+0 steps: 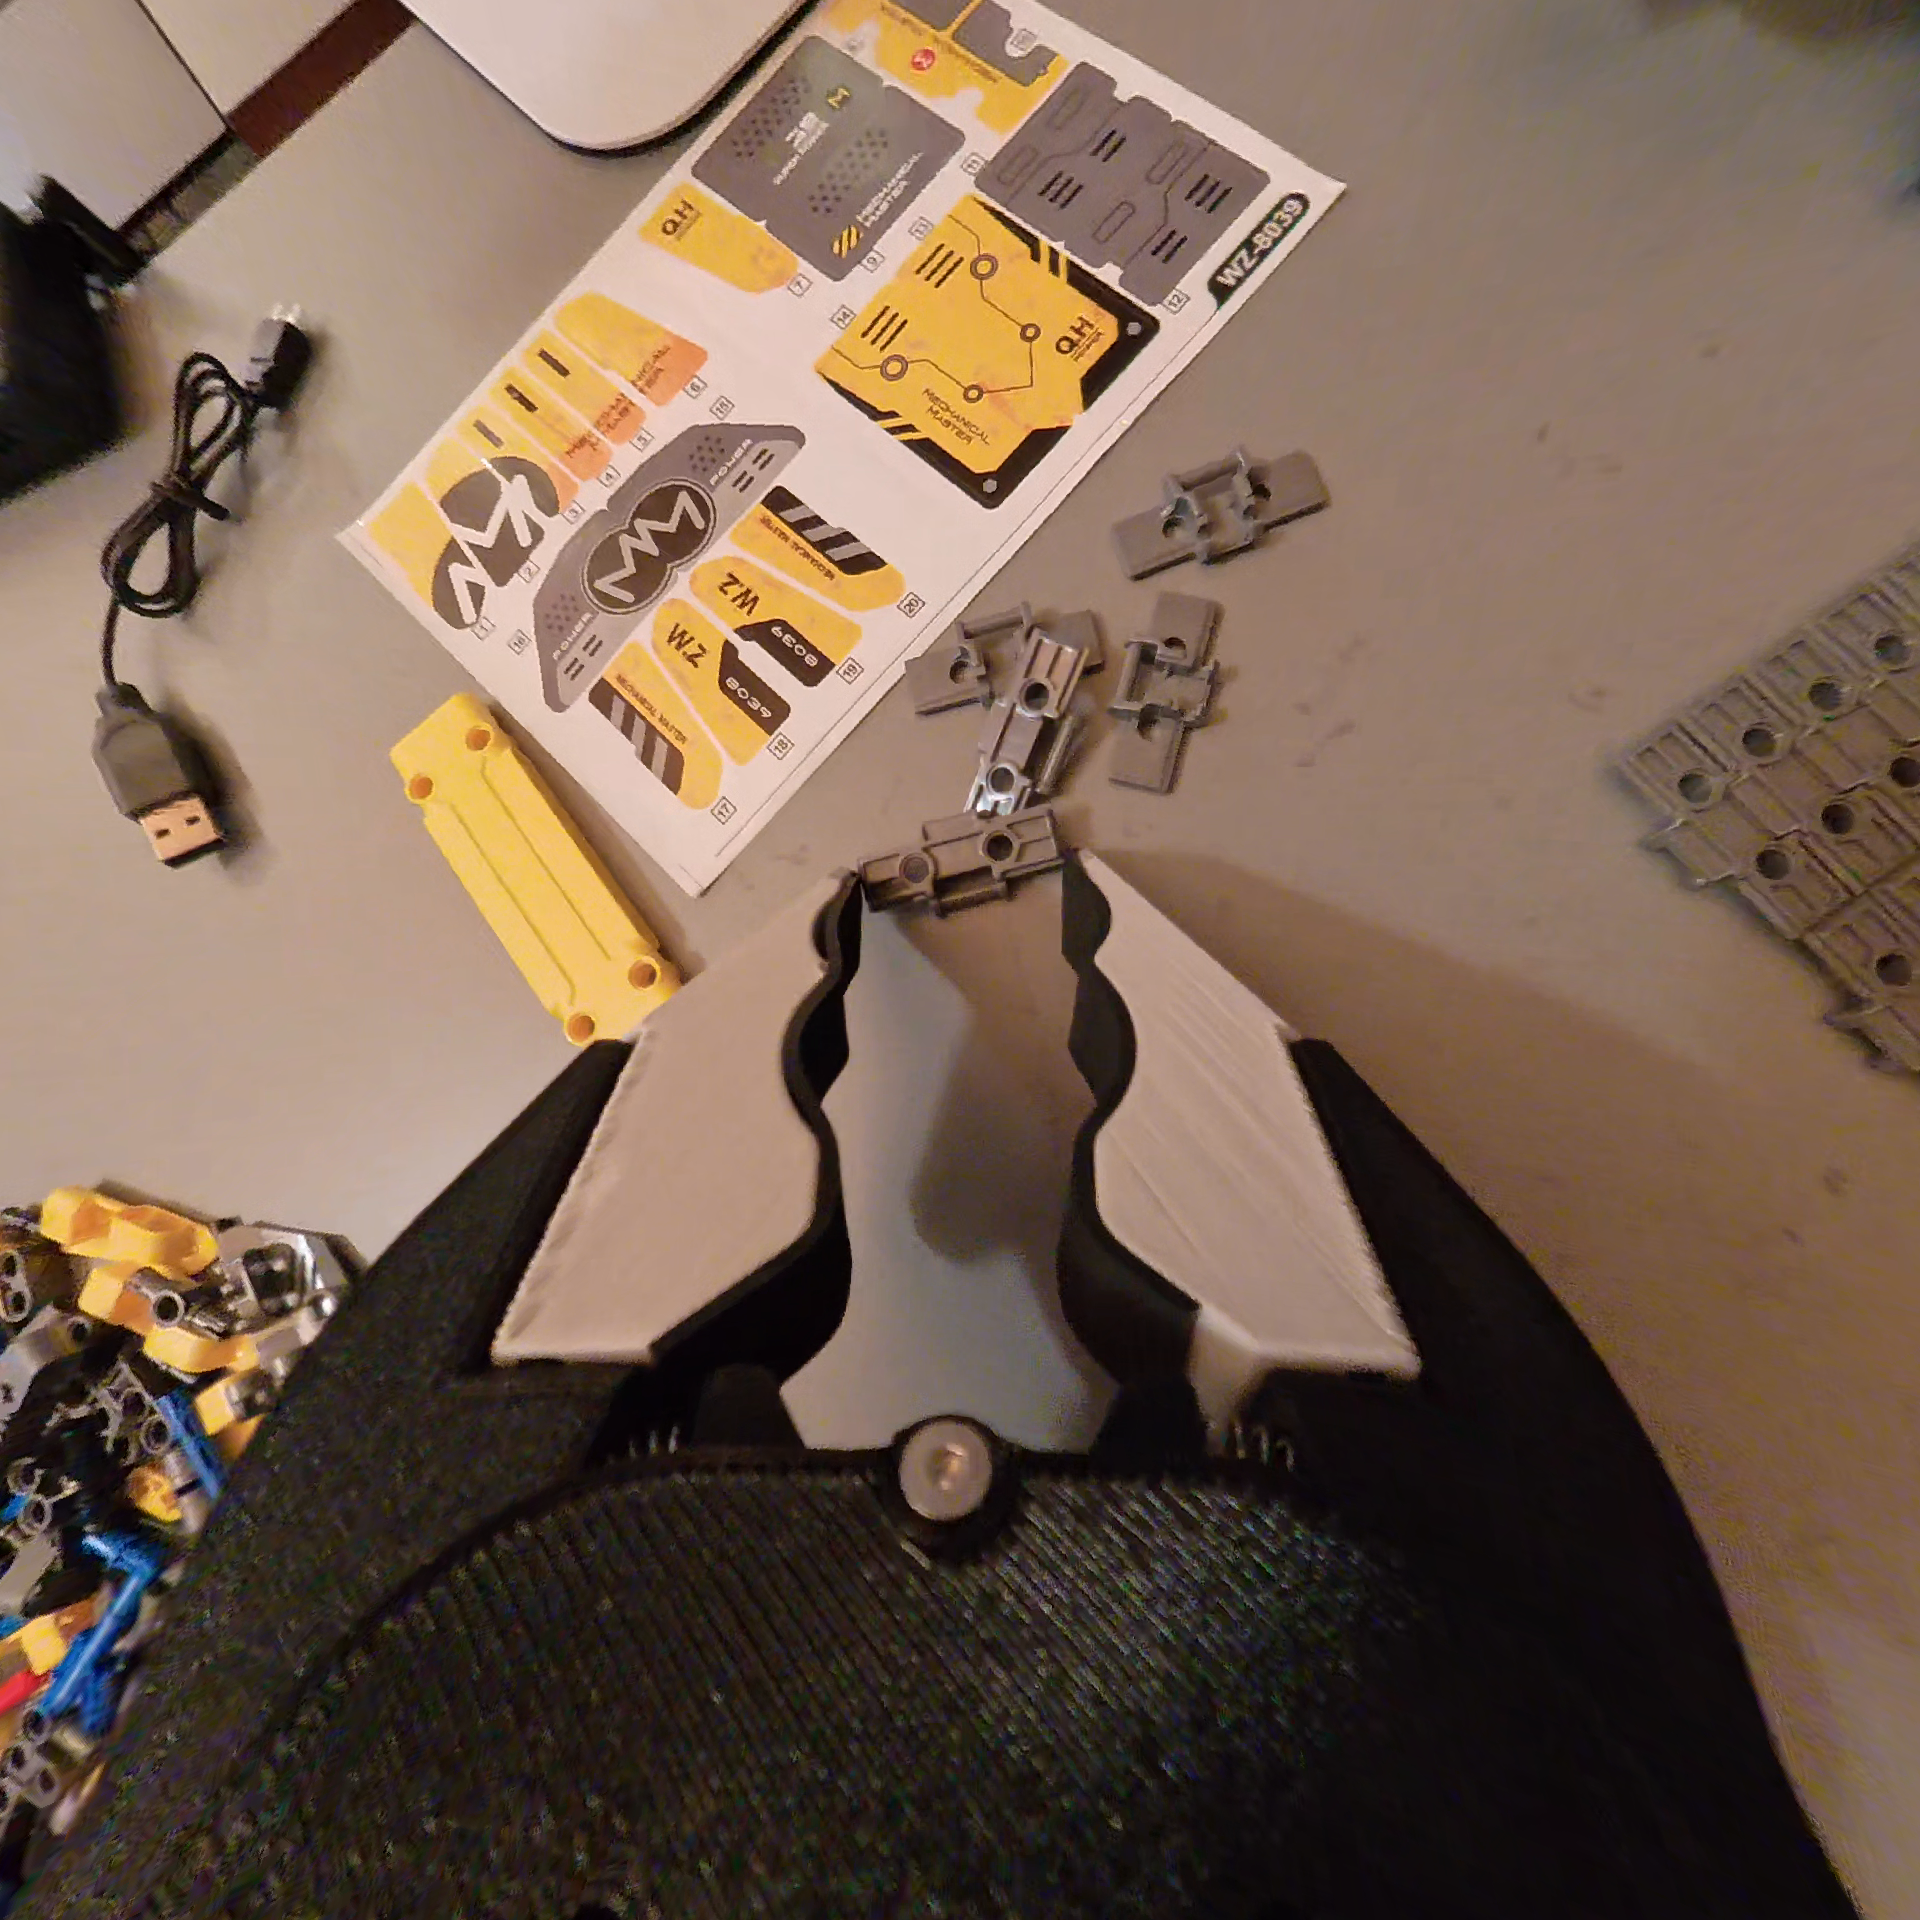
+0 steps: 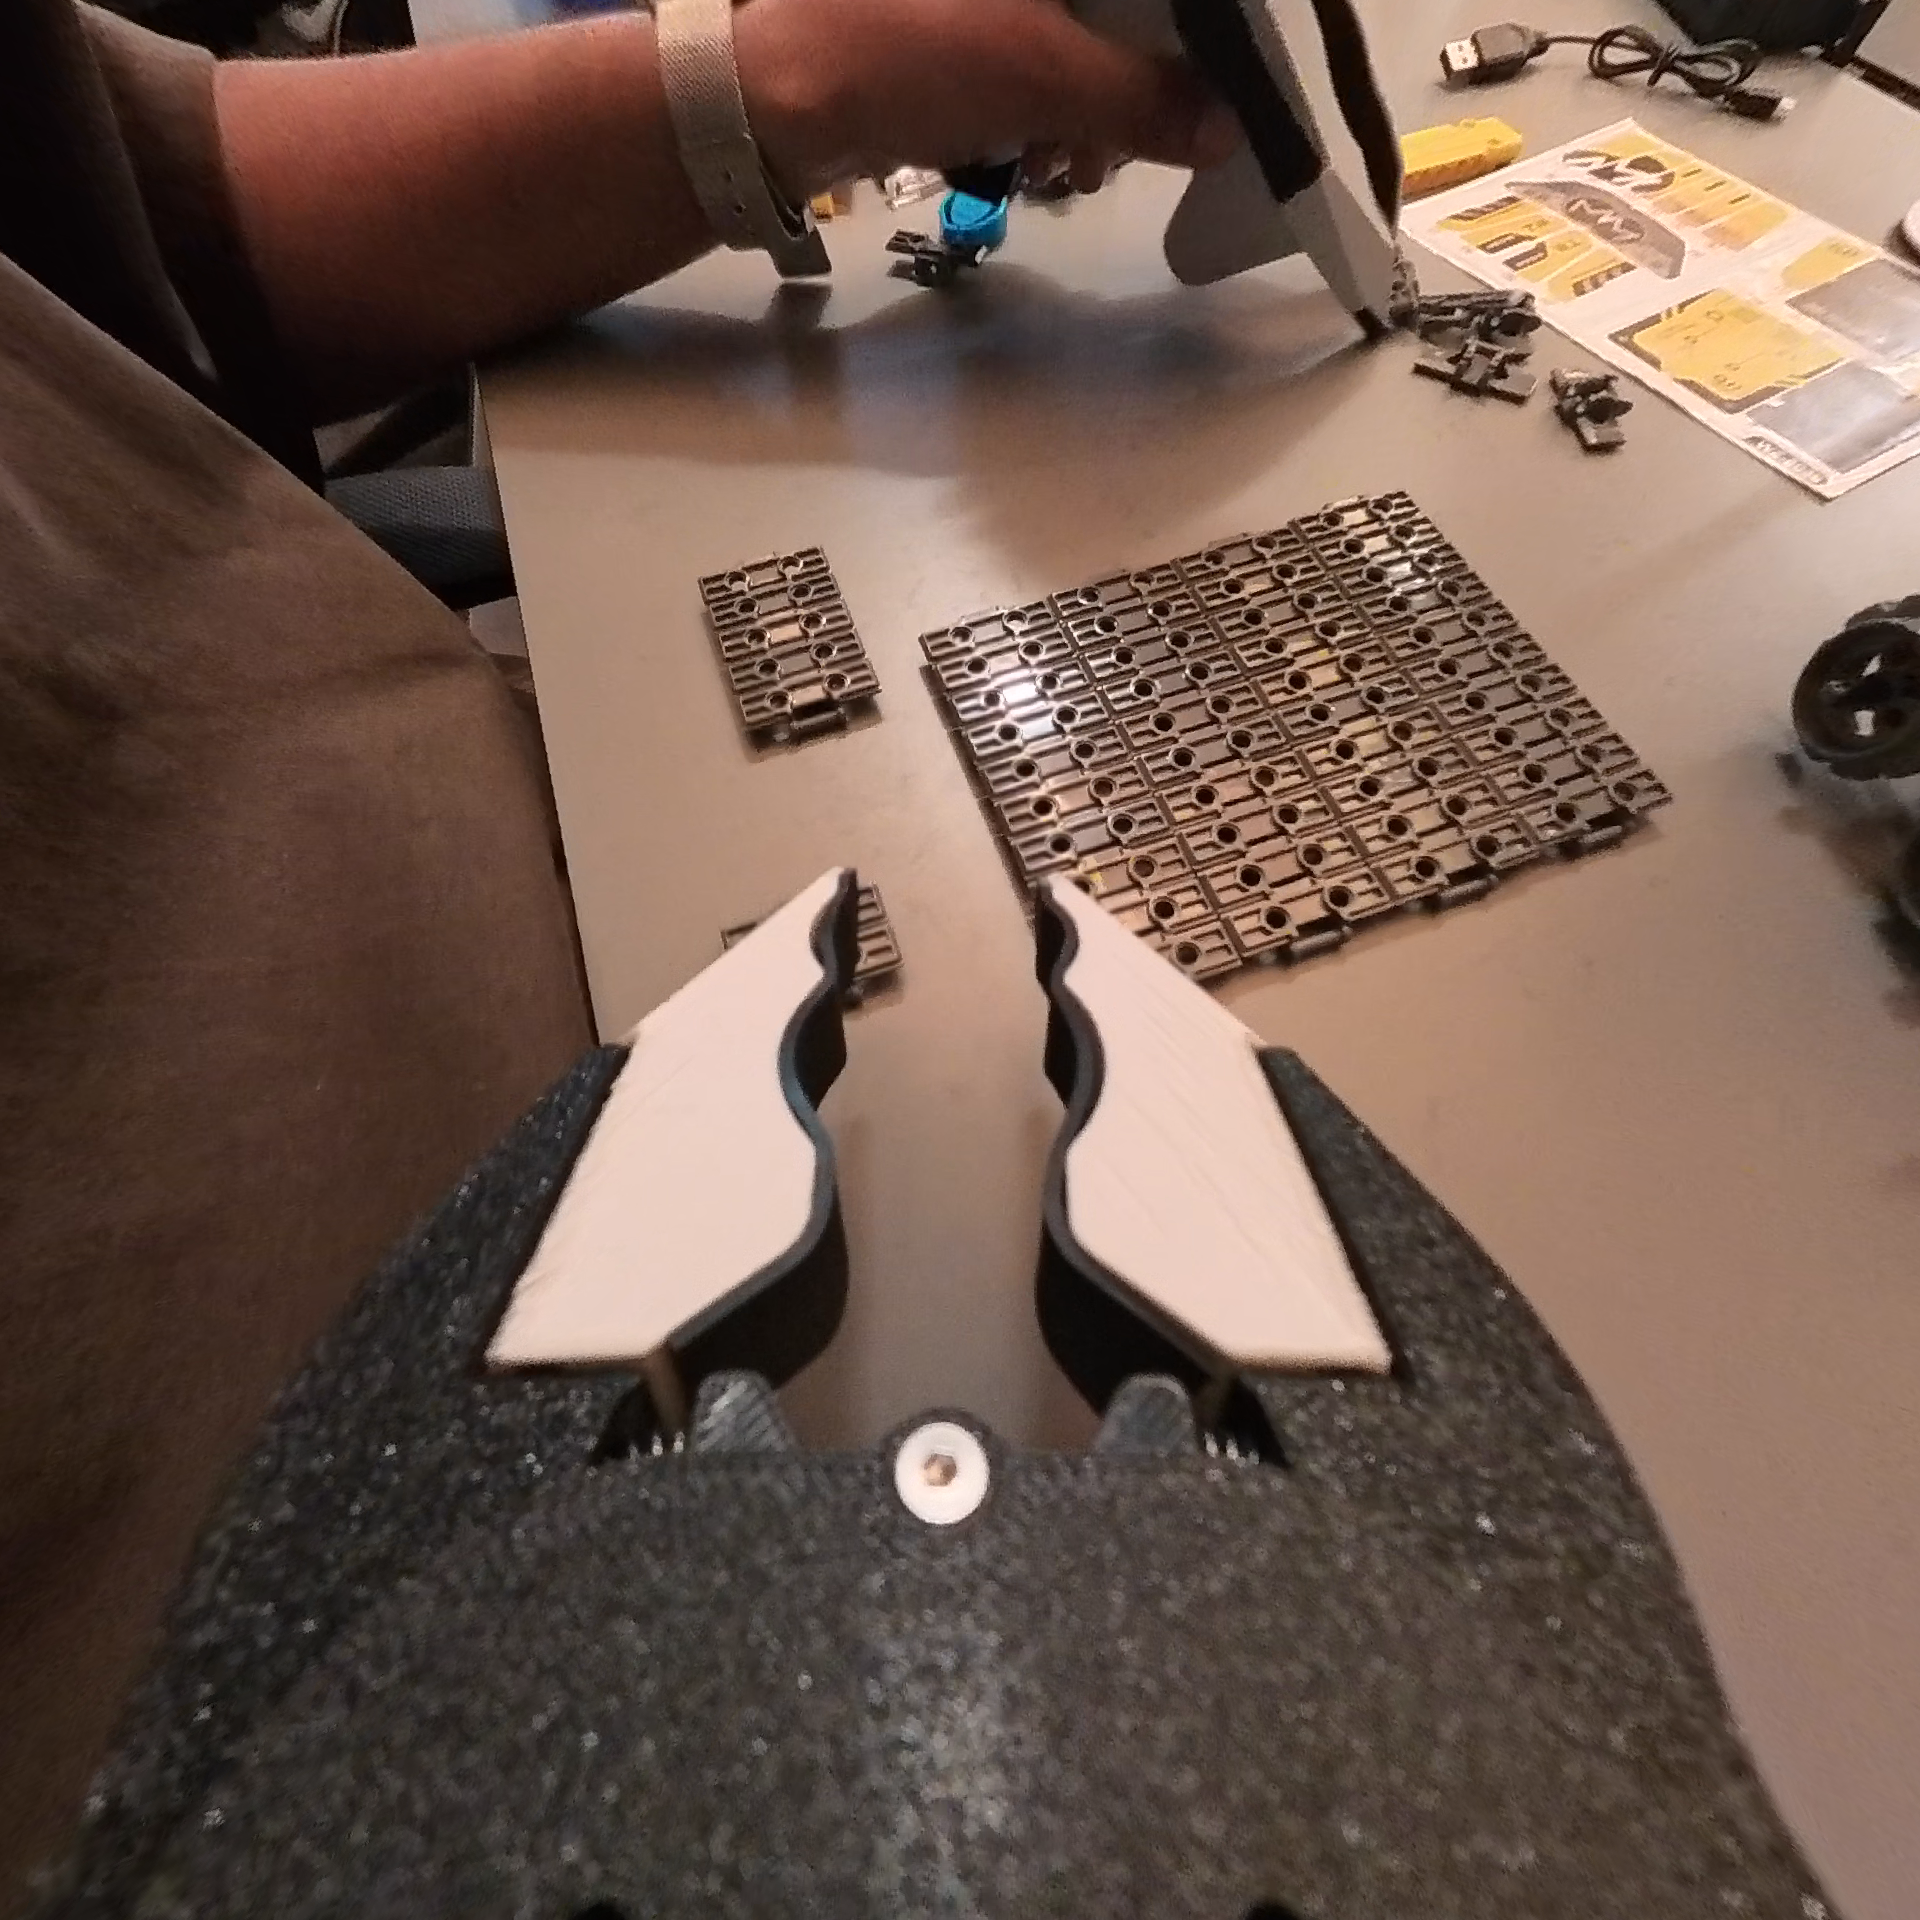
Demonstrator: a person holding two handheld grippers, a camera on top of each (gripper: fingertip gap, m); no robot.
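My left gripper (image 1: 961,878) is shut on a grey track link (image 1: 977,847), pinching it by its ends just above the grey table. Right in front of it lie several loose grey track links (image 1: 1049,686), one farther off (image 1: 1221,509). In the right wrist view the left gripper (image 2: 1382,301) points down at those links (image 2: 1475,332), held by a person's hand (image 2: 935,94). My right gripper (image 2: 945,904) is open and empty, low over the table. A short track piece (image 2: 873,940) lies partly under its left finger. A large mat of joined track links (image 2: 1288,748) lies just right of it, and a small track strip (image 2: 790,655) ahead.
A sticker sheet (image 1: 831,416), a yellow panel (image 1: 530,862) and a black USB cable (image 1: 166,582) lie left of the loose links. A pile of yellow, blue and grey brick parts (image 1: 104,1403) is at near left. A dark wheel (image 2: 1870,696) stands at right. The table edge (image 2: 520,665) runs along the left. The left gripper's tips are roughly 30 cm from the right gripper's. Both grippers' tips are roughly 20 cm from the dark wheel (image 2: 1870,696).
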